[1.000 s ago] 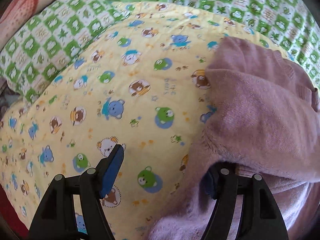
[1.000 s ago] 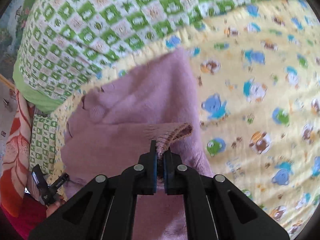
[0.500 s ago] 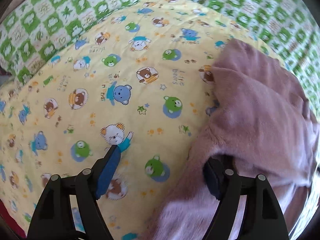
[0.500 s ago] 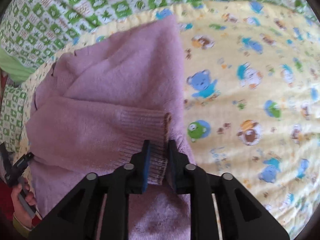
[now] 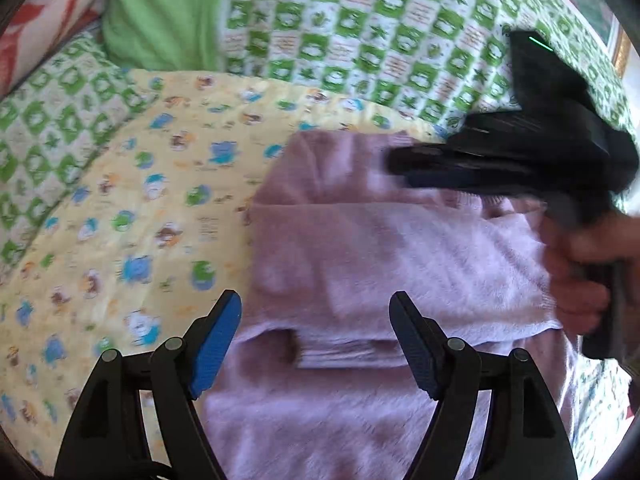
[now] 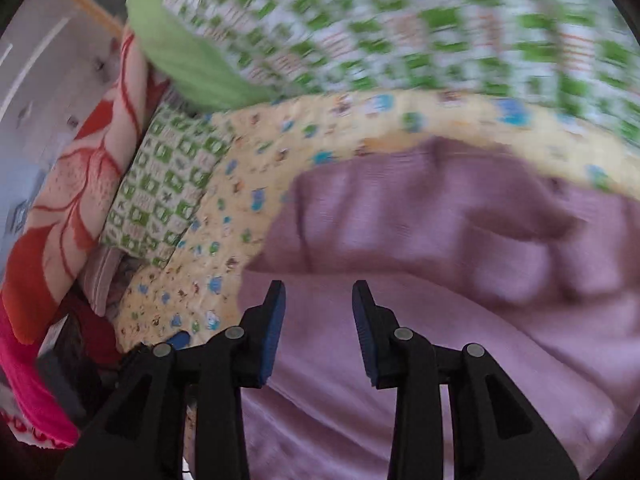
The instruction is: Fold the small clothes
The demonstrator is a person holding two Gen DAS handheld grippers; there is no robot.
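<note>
A fuzzy lilac sweater (image 5: 360, 248) lies on a yellow bear-print sheet (image 5: 120, 208), with a sleeve folded across its body. The ribbed cuff (image 5: 344, 348) lies between my left fingers. My left gripper (image 5: 316, 332) is open and empty just above the sweater's near part. My right gripper shows in the left wrist view (image 5: 400, 168), blurred, above the sweater's far part. In the right wrist view the sweater (image 6: 440, 260) fills the lower right, and my right gripper (image 6: 319, 308) is open and empty over it.
A green-and-white checked quilt (image 5: 360, 20) rises behind the sheet, with a plain green pillow (image 5: 160, 20) at the back left. A red-and-cream blanket (image 6: 72, 200) lies at the left in the right wrist view. A hand (image 5: 580, 280) holds the right gripper's handle.
My right gripper has let go of the sleeve cuff and opened, then swung away, blurring its view. The sleeve now lies folded across the sweater. My left gripper has shifted right over the sweater.
</note>
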